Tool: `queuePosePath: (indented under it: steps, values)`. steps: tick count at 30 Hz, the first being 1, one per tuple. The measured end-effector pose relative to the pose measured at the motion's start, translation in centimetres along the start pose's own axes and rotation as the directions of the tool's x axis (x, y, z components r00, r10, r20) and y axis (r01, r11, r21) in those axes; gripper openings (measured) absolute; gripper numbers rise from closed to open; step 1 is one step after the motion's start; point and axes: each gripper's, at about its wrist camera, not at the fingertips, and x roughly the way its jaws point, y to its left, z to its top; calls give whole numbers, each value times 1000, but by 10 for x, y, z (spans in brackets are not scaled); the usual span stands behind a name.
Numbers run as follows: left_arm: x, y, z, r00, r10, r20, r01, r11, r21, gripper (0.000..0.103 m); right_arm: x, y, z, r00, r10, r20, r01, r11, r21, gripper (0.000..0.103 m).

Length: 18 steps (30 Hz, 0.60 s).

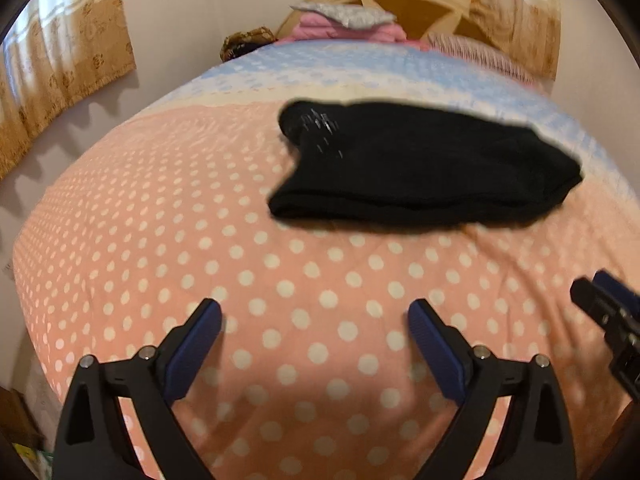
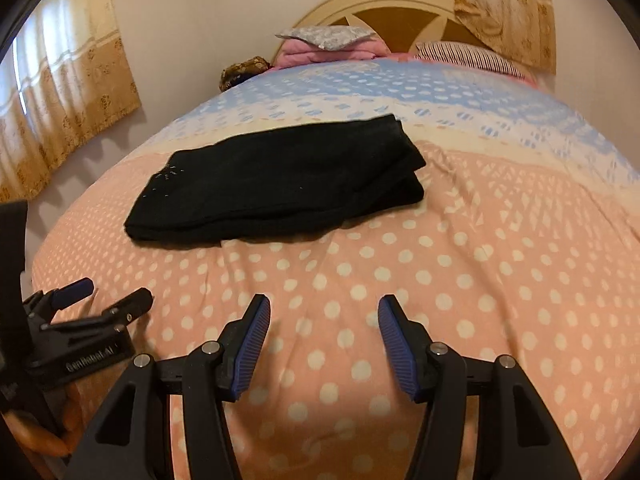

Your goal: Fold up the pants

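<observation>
The pants [image 2: 276, 184] lay folded into a flat black bundle on the bed [image 2: 440, 280], on the pink dotted part of the cover with their far edge reaching the pale band before the blue part. Their long axis ran across the bed, side to side as both cameras saw it, slightly slanted in the right wrist view with the right end farther toward the headboard [image 2: 384, 4]. The left end bore a small patch of pale specks. The near long edge was a thick rounded fold; at the right end the layers showed stacked one over another. Nothing touched the bundle.

The left tool [image 1: 314, 316] hovered over the bare dotted cover on the near side of the pants, well apart from them, tilted down toward the bed. Its blue-padded fingers [image 1: 200, 344] were spread wide with nothing between them. The right tool [image 2: 324, 312] sat likewise short of the pants, angled down, its fingers parted less widely and also empty. Each tool showed at the edge of the other's view, the two side by side. In the right wrist view a bit of the hand under the left tool showed at the lower left corner.

Beyond the pants, pink folded bedding [image 1: 352, 32] with a grey patterned pillow on top lay by the headboard, beside a striped pillow [image 2: 472, 58]. Tan curtains [image 2: 68, 92] hung on the walls.
</observation>
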Motion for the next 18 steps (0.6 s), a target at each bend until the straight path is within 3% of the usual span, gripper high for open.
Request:
queuePosePath:
  steps: [4,7,9,12,14,15,16,17,18]
  values:
    - [-14,29,31,990,20,140,-11,998,-65,97,-25,7,5,994,44,96,-41,998,-40,54]
    - [2,43,59,982,-86,169,102,991,-87,97,-32,17,27,986,119,117,-110,991,-82,50]
    - [22,44,75,974,-165,152,180,980,-89,97,-30,23,55,974,190,123,-178,979,-99,50]
    - [58,42,89,982,-181,59,187,975,-123,94,-13,33,100,954,280,106,-268,957,-111,51]
    - [77,49,90,969,-246,1,240,946,-218,75,9,49,126,951,305,50,-293,941,-166,51]
    - [85,54,87,958,-285,-25,268,925,-269,56,25,63,138,961,276,21,-265,940,-216,50]
    - [93,57,82,943,-330,-45,298,896,-329,52,37,72,145,966,260,-1,-252,935,-249,50]
    - [88,54,74,943,-331,-29,301,888,-347,52,53,83,154,963,267,-38,-267,924,-274,50]
    - [85,50,72,943,-332,-14,308,891,-335,42,71,93,163,950,302,-85,-313,909,-274,50]
